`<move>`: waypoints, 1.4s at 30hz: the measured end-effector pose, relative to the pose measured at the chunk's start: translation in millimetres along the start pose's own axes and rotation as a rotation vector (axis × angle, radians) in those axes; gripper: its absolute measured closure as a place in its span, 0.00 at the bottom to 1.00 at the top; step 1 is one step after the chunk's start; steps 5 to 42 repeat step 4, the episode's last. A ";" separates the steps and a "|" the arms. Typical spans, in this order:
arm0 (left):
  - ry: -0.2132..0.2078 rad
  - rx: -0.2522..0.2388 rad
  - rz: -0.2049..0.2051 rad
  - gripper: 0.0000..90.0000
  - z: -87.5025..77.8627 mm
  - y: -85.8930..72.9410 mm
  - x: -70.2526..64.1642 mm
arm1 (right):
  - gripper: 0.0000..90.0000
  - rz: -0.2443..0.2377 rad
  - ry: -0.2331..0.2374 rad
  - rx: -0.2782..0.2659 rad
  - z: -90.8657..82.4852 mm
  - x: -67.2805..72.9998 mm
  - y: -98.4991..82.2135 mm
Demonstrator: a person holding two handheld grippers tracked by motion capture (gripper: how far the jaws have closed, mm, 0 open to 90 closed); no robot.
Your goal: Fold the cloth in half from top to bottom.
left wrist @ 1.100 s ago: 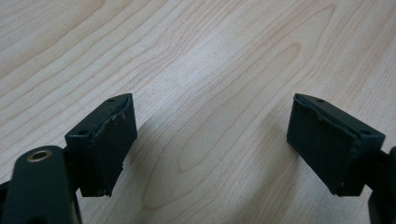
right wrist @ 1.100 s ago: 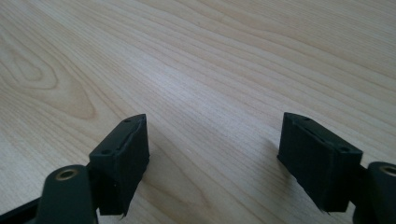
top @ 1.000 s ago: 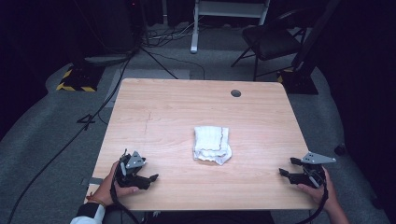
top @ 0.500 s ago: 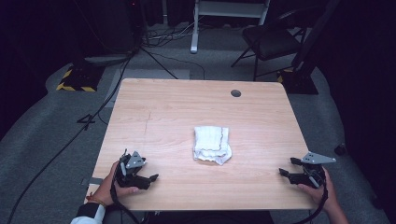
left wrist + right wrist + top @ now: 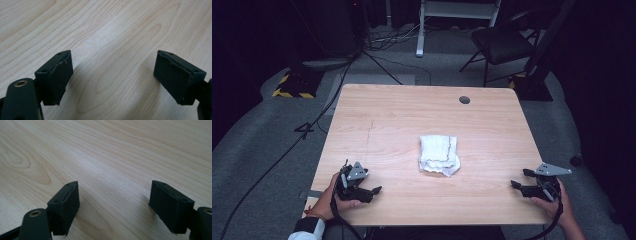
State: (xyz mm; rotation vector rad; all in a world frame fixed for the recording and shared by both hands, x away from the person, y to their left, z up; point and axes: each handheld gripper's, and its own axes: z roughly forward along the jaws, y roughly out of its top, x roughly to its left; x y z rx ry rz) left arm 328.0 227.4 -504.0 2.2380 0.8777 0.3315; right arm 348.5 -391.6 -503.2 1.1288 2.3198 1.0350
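Folded cloth (image 5: 439, 155) lies on the table (image 5: 402, 115), slightly right of centre, nearer the front edge than the back. Left gripper (image 5: 371, 192) sits on the table at the front left corner, right gripper (image 5: 518, 180) at the front right corner; cloth between them, well apart from both, a bit farther back. Cable hole (image 5: 464, 100) in the tabletop near the back edge, right of centre, behind the cloth. Chair (image 5: 504, 45) on the floor behind the table's right back corner. Cables (image 5: 287, 150) run along the floor left of the table.

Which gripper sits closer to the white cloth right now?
The left gripper: the gap to the white cloth is shorter than from the right gripper.
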 end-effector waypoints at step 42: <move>0.003 0.000 0.000 0.18 0.1 0.2 0.1 | 0.27 0.000 0.000 0.000 0.0 0.0 0.0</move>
